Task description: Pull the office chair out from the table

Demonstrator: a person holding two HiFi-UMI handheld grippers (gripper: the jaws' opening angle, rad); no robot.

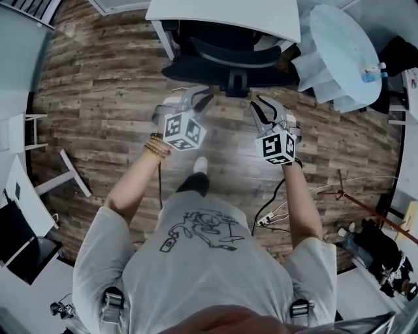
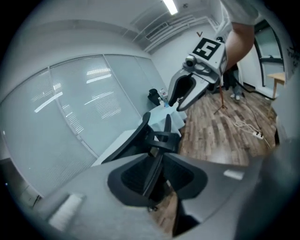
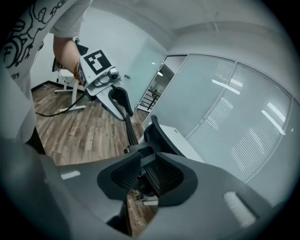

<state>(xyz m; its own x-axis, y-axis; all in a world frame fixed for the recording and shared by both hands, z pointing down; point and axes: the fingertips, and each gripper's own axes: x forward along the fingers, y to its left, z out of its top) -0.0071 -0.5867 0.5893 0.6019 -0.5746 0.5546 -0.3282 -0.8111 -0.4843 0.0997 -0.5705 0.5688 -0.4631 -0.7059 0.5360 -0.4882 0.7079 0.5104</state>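
In the head view the black office chair [image 1: 228, 62] stands tucked under the white table [image 1: 196, 13] at the top, its back facing me. My left gripper [image 1: 199, 99] and right gripper [image 1: 263, 109] are held side by side just short of the chair back, apart from it. Both are open with nothing between the fingers. In the left gripper view the chair [image 2: 157, 133] shows beyond my left gripper [image 2: 157, 180], with my right gripper [image 2: 187, 91] off to the side. In the right gripper view the chair [image 3: 157, 133] lies beyond my right gripper [image 3: 145, 176], and my left gripper [image 3: 119, 101] hangs beside it.
A round pale table [image 1: 346, 52] stands right of the chair. A power strip and cables [image 1: 274, 212] lie on the wood floor at my right, near a thin stand [image 1: 339, 189]. A white desk frame [image 1: 65, 173] and a dark chair [image 1: 23, 244] are at the left. Glass walls run behind the table.
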